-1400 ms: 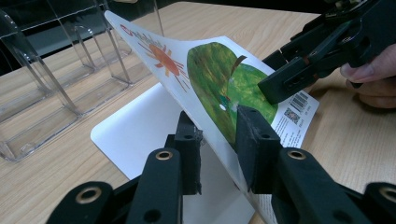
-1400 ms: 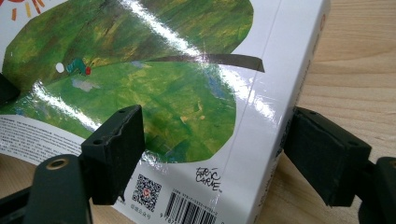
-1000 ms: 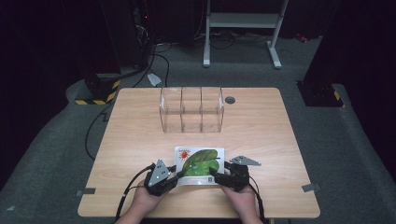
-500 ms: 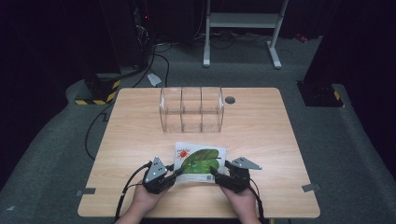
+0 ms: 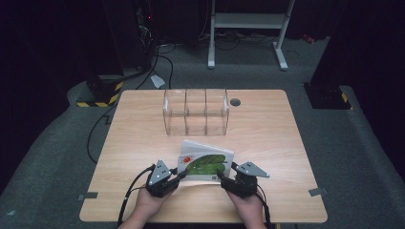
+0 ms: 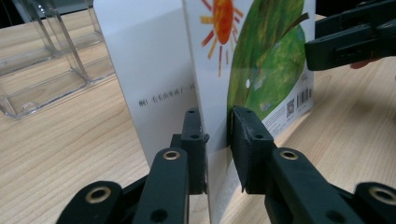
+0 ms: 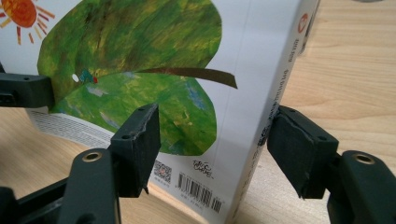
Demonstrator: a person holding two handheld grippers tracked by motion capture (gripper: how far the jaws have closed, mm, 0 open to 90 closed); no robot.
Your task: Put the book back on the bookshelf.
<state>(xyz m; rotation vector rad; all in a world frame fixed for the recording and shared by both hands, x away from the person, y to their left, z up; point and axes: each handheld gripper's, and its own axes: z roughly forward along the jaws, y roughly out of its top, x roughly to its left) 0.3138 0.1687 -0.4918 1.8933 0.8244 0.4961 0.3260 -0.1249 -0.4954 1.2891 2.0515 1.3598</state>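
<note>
Book (image 5: 206, 161) and both grippers sit at the near edge of the wooden table (image 5: 267, 129), in front of the clear three-bay organizer (image 5: 196, 111). We hold the left gripper (image 5: 180, 174) clamped on the book's back cover: in the left gripper view its jaws press the thin board from both sides, with a white page standing apart behind it. Our right gripper (image 5: 222, 174) has its jaws spread wide around the spine end; in the right gripper view one pad (image 7: 140, 140) lies over the green leaf picture and the other sits outside the spine, and we cannot tell whether either touches. Compared with a second ago, the book's far edge is raised more, so its white pages now show as a fan toward the organizer, and both grippers are slightly nearer us. The organizer has not moved.
</note>
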